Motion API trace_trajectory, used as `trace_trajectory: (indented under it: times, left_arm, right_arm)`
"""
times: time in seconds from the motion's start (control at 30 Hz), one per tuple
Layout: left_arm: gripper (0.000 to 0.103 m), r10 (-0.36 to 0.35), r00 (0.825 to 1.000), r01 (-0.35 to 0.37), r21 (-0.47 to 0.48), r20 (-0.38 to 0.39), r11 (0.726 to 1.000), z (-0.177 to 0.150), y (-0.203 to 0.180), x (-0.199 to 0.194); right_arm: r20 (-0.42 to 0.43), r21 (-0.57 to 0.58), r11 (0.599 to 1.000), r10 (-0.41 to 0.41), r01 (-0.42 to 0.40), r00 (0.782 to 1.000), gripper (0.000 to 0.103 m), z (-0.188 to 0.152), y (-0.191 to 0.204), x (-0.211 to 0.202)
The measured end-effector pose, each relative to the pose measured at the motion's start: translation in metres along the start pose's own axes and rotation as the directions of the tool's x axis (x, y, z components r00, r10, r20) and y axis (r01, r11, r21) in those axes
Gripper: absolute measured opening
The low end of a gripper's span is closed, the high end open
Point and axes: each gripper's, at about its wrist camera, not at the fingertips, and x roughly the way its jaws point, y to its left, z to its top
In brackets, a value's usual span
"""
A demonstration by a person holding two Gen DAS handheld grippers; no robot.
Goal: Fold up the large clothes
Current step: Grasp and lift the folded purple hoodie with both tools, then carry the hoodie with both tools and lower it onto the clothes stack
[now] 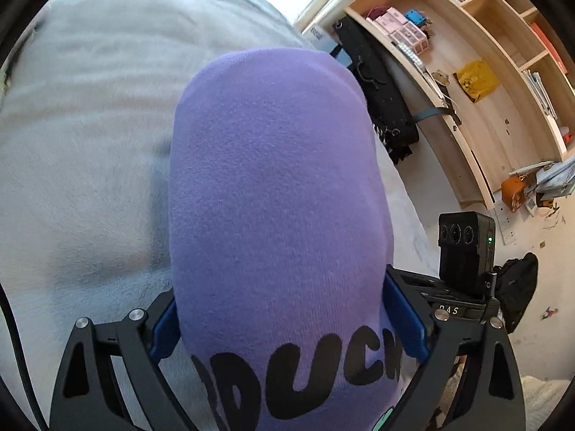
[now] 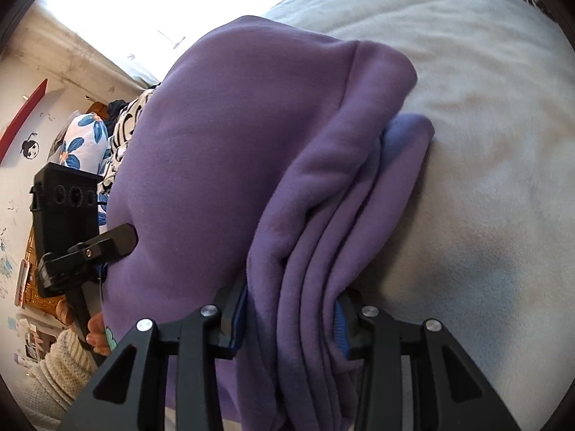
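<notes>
Left wrist view shows me the purple sweatshirt (image 1: 273, 186) draped over my left gripper (image 1: 287, 323), its smooth fleece rounded like a dome, black block lettering at 6 o'clock. Those jaws stand wide with cloth filling the gap; I cannot tell whether the pads press it. On the right wrist view, my right gripper (image 2: 291, 323) pinches a stack of folded purple layers at 6 o'clock. The garment lies on the pale grey blanket (image 2: 485, 143).
</notes>
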Motion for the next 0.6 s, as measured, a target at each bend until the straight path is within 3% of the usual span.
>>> trace_trajectory:
  times: [0.13,0.27,0.4,0.6]
  left_arm:
    - [0.095,0.005,0.998,-0.004,-0.014,0.064,1.0,0.003,-0.004,-0.05]
    - [0.095,0.035,0.991,-0.031,-0.035,0.132,0.999,0.015,0.0,-0.12]
    - [0.095,0.088,0.972,-0.068,-0.096,0.217,0.993,0.037,0.028,-0.214]
    - [0.095,0.193,0.932,-0.159,-0.131,0.307,0.978,0.106,0.084,-0.336]
  right_arm:
    - [0.054,-0.04,0.999,0.029,-0.027,0.998,0.038,0.007,0.036,-0.015]
    - [0.092,-0.121,0.99,0.082,-0.071,0.992,0.038,0.031,0.101,-0.021]
    - [0.112,-0.216,0.967,0.163,-0.136,0.98,0.038,0.07,0.179,-0.006]
    - [0.136,-0.316,0.924,0.27,-0.216,0.953,0.038,0.151,0.304,0.053]
